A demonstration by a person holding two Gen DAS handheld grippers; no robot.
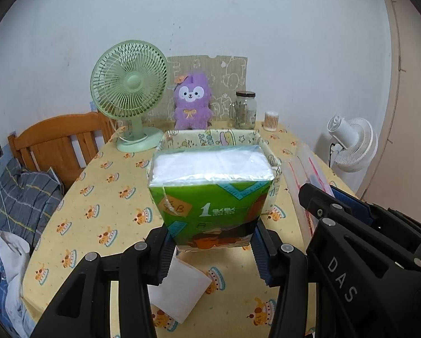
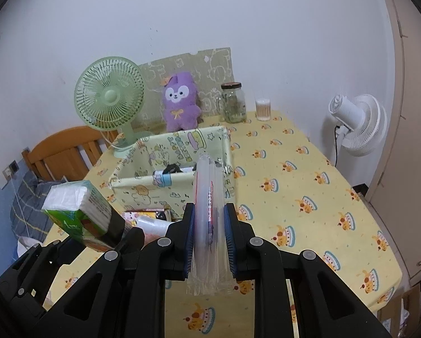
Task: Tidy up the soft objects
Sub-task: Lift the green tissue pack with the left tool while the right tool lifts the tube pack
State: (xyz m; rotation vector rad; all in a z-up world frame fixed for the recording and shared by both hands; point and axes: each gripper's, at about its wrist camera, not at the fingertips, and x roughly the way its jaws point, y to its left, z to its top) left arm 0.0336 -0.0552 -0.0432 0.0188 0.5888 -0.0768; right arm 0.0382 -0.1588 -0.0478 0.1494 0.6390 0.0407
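My left gripper [image 1: 212, 242] is shut on a green tissue pack [image 1: 210, 188] and holds it above the table, in front of the yellow fabric storage box [image 1: 269, 143]. The pack also shows in the right wrist view [image 2: 81, 214]. My right gripper [image 2: 209, 239] is shut on a stack of clear zip bags [image 2: 207, 225], held on edge near the box [image 2: 154, 194]. The box holds some small items [image 2: 168, 171]. A purple plush toy [image 1: 192, 102] sits upright behind the box.
A green desk fan [image 1: 129, 90], a glass jar [image 1: 244, 109] and a cotton swab tub [image 1: 271, 121] stand at the table's back. A folded white tissue [image 1: 179, 290] lies near me. A wooden chair [image 1: 55, 140] is on the left, a white floor fan [image 2: 356, 124] on the right.
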